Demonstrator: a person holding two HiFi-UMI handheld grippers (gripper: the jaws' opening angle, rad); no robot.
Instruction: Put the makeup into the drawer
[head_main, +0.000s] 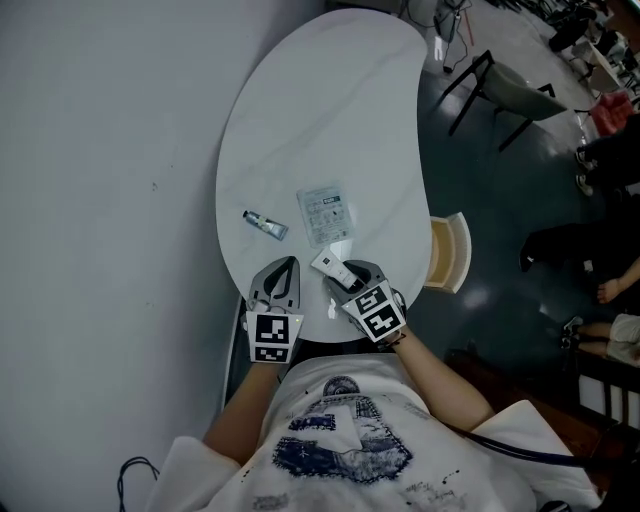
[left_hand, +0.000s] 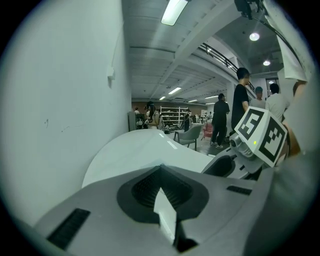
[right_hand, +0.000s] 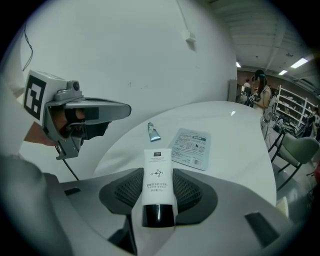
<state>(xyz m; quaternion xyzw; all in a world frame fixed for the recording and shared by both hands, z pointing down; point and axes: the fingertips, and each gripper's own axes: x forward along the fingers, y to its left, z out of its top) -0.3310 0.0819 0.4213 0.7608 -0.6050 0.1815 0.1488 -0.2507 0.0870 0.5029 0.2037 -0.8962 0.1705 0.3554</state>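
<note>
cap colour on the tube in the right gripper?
Black cap on a white tube; clearest in the right gripper view.

I sat at a white kidney-shaped table. A plain pale wall ran just beside its left edge. The dark glossy floor lay to its right and showed reflections. A grey chair with black legs stood near the table's far right end. Beyond the far end was an open hall with shelving and people standing. Strip lights on the ceiling overhead were lit.
</note>
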